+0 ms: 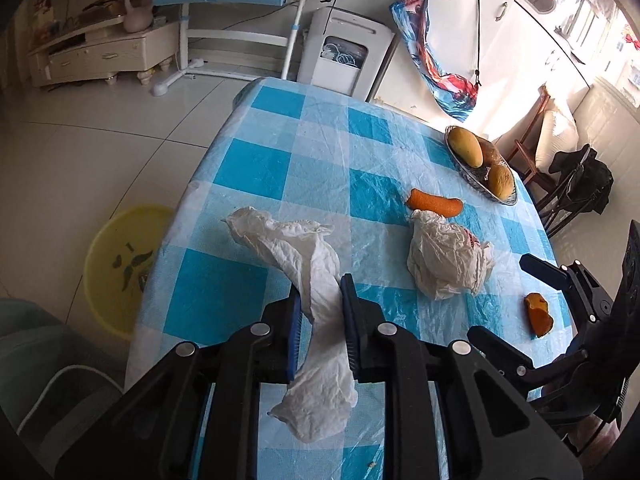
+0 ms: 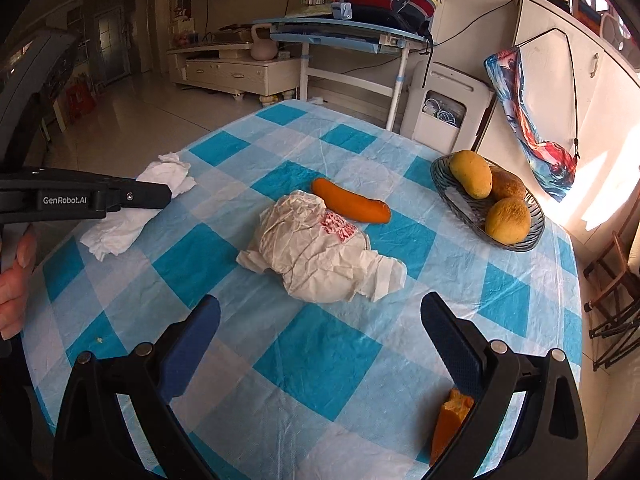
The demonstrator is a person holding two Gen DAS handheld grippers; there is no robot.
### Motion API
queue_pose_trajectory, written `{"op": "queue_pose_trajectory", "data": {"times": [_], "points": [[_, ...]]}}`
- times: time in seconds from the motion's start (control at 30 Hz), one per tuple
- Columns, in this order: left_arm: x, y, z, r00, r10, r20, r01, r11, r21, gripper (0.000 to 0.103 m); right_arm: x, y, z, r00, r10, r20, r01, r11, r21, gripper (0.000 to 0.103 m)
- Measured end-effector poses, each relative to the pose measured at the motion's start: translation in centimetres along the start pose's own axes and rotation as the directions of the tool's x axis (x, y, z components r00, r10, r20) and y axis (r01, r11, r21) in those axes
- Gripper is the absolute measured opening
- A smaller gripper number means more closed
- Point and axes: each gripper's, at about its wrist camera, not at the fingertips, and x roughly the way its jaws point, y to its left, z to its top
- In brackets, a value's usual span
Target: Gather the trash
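Note:
My left gripper (image 1: 320, 292) is shut on a long crumpled white tissue (image 1: 304, 264) that trails across the blue checked table; it also shows in the right wrist view (image 2: 120, 220) with the left gripper (image 2: 160, 196) over it. A crumpled white plastic bag (image 2: 316, 256) lies mid-table, also in the left wrist view (image 1: 444, 260). An orange peel piece (image 2: 450, 416) lies beside my open, empty right gripper (image 2: 320, 320); it also shows in the left wrist view (image 1: 538, 314). The right gripper (image 1: 508, 292) appears at the right there.
A carrot (image 2: 352, 202) lies behind the bag. A glass bowl (image 2: 452, 196) of mangoes stands at the table's right. A yellow basin (image 1: 116, 264) sits on the floor left of the table. Chairs (image 2: 612, 280) stand to the right.

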Motion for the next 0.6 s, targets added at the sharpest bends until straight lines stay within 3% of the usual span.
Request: {"op": "queue_pose_trajectory", "data": {"times": [0.03,0.1,0.13,0.3,0.33,0.43,0.6], "points": [[-0.1,0.3,0.0,1.000,-0.004,-0.002,0.004,1.000,-0.007,0.019,0.7,-0.2,0.4,1.000,0.015,-0.010,-0.015,1.000,0.005,0.095],[-0.2,0.9,0.0,1.000,-0.004,-0.005,0.004,1.000,-0.019,0.019,1.8,-1.3,0.8,0.995,0.090,-0.034,-0.088,0.993,0.074,0.069],[-0.3,1.1,0.1,1.000,-0.004,-0.006,0.004,1.000,-0.026,0.019,2.0,-2.3,0.9,0.991,0.127,-0.037,-0.121,0.983,0.138,0.048],[-0.6,1.5,0.4,1.000,-0.017,0.003,0.017,0.999,-0.047,0.019,-0.1,-6.5,-0.4,0.982,0.183,0.054,-0.191,0.925,0.330,0.031],[-0.6,1.3,0.5,1.000,-0.020,0.003,0.020,0.999,-0.042,0.019,-0.3,-7.1,-0.7,0.979,0.198,0.057,-0.205,0.910,0.360,0.017],[-0.6,0.9,0.4,1.000,-0.029,0.002,0.029,0.999,-0.029,0.019,-1.3,-8.2,-1.5,0.974,0.209,0.084,-0.225,0.878,0.423,0.017],[-0.8,2.1,0.3,0.999,-0.034,0.001,0.034,0.997,-0.067,0.019,-2.9,-8.1,-2.1,0.969,0.227,0.102,-0.249,0.861,0.443,0.017]]}}
